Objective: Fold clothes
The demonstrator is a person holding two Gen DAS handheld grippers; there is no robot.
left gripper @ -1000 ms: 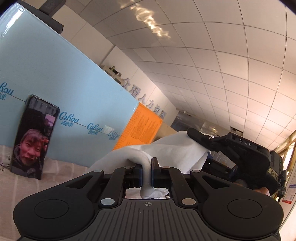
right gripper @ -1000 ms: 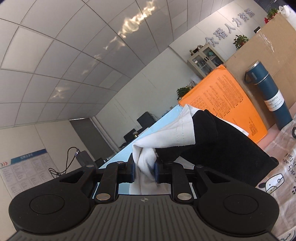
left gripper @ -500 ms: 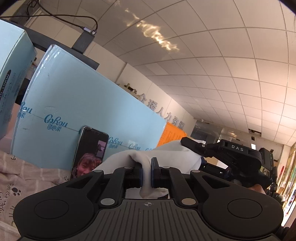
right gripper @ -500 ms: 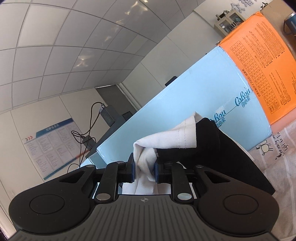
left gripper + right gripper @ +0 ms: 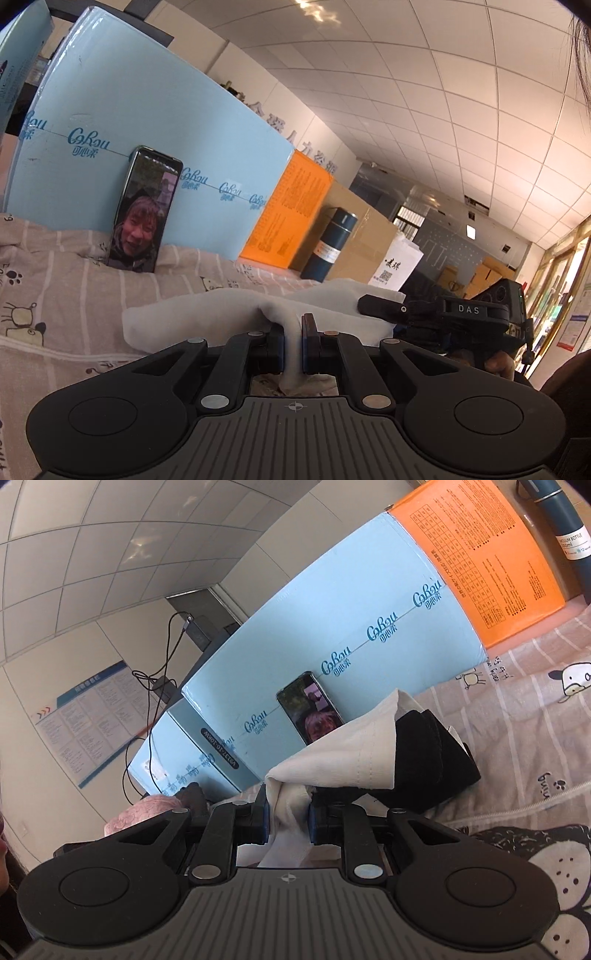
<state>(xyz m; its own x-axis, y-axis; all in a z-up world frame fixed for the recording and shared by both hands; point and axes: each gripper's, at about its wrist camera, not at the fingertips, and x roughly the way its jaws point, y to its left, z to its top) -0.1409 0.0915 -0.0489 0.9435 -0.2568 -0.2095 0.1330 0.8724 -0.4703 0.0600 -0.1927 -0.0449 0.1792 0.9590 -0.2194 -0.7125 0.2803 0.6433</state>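
Note:
A white garment [image 5: 207,314] with a black part [image 5: 424,760] is stretched between my two grippers, low over the patterned bedsheet [image 5: 74,295]. My left gripper [image 5: 293,334] is shut on a bunched white edge of it. My right gripper [image 5: 288,812] is shut on another white edge [image 5: 332,753], with the black part hanging just beyond its fingers. In the left wrist view the right gripper [image 5: 443,314] shows to the right, close by, holding the same cloth.
A light blue box [image 5: 147,140] stands at the back with a phone [image 5: 144,210] leaning on it. An orange box [image 5: 291,214], a dark blue bottle [image 5: 328,243], a cardboard box [image 5: 362,236] and a white paper bag [image 5: 399,262] stand further right.
Both grippers have come down with the garment toward the bedsheet. The views tilted from the ceiling to the bed and boxes. Both grips are unchanged.

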